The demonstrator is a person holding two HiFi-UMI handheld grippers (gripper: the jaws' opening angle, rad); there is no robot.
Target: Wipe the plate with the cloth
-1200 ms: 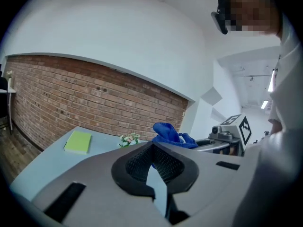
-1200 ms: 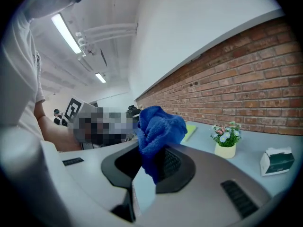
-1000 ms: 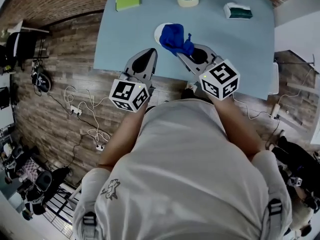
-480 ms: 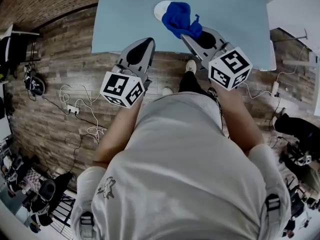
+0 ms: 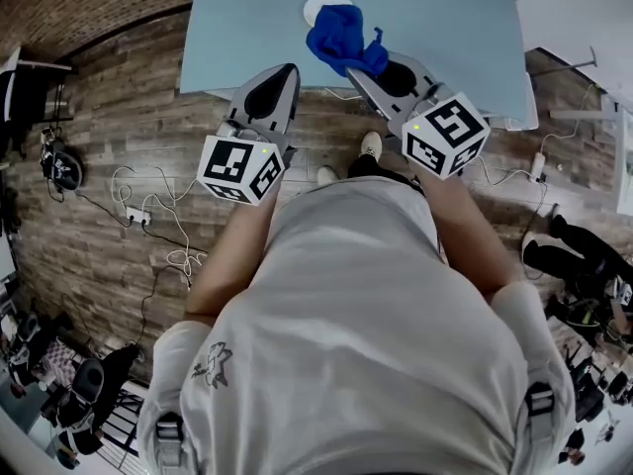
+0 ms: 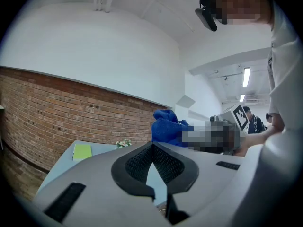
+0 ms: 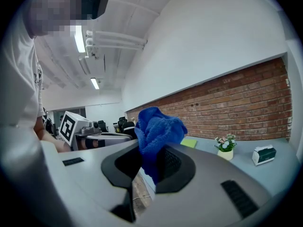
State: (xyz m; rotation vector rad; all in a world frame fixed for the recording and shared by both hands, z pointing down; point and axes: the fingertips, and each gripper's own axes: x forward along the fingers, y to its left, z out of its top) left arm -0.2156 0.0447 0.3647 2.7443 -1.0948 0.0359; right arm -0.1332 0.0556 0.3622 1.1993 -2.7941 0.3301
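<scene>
The right hand-held gripper (image 5: pixel 364 70) is clenched on a blue cloth (image 5: pixel 340 36), pinching it by one fold. That grip seems chosen so the rest of the cloth stays loose as a soft wad ahead of the jaws, ready to be pressed down and dragged. The left hand-held gripper (image 6: pixel 152 146) has its jaws closed together with nothing between them. It sits level beside the other at the near edge of the tabletop (image 5: pixel 247 38), probably kept out of the way or waiting to steady the dish.

The cloth is a deep royal blue with a fluffy, towel-like nap, crumpled into a rounded bunch with one small corner sticking out to the side. From the head view it covers the near right part of the white plate (image 5: pixel 320 6), which lies flat on the pale blue tabletop. Whether it touches the plate cannot be told
</scene>
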